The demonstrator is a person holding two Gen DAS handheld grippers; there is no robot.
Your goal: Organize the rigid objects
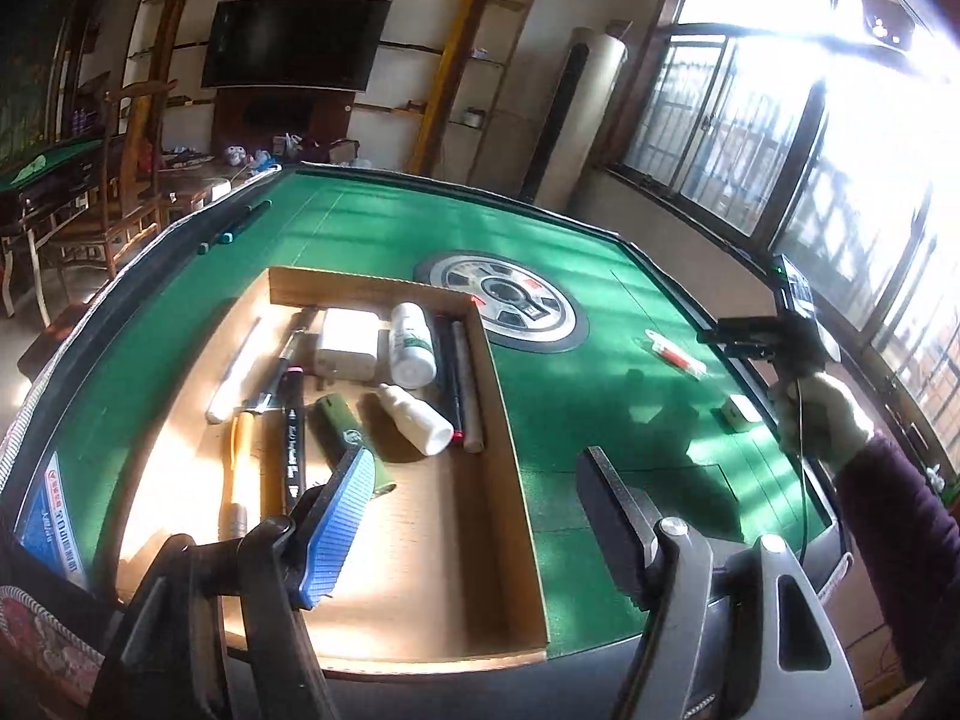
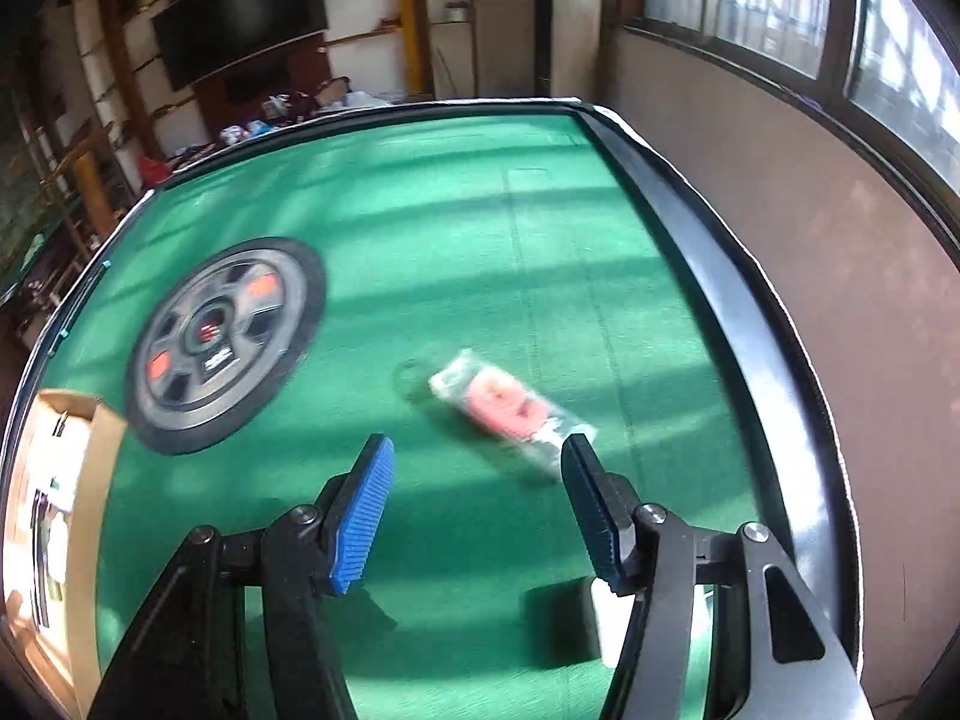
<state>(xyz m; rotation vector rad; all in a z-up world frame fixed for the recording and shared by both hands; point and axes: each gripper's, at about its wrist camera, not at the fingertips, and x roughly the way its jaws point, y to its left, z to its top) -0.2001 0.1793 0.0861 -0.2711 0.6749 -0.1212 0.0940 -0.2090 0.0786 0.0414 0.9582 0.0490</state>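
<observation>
- A shallow cardboard tray [image 1: 516,480] lay on the green felt table [image 1: 600,408], on its left half, and held most of the things to be sorted.
- Inside it lay a white charger block [image 1: 348,345], a white bottle with a green label [image 1: 411,345], a smaller white dropper bottle [image 1: 420,420] lying aslant, and a green tube [image 1: 348,429].
- A black marker [image 1: 294,438] and several other pens lay lengthwise in the tray; a dark pen [image 1: 451,372] and a grey stick [image 1: 468,384] lay against its right wall.
- Outside the tray, on the right part of the felt, a clear packet with red contents [image 2: 510,408] lay flat, blurred in the right wrist view.
- A small white box [image 1: 741,411] sat on the felt near the table's right rim.
- The left gripper [image 1: 474,510] hung over the near end of the tray with its jaws spread wide and nothing between them; the tip of its blue pad overlapped the green tube in the picture, though contact could not be told.
- The right gripper [image 2: 477,510] hovered above the felt, its jaws apart and empty, with the packet just beyond its right fingertip.
- A gloved hand [image 1: 822,414] held that gripper over the table's right edge.
- A round control dial [image 1: 501,306] sat in the table's middle, just beside the tray's far right corner.
</observation>
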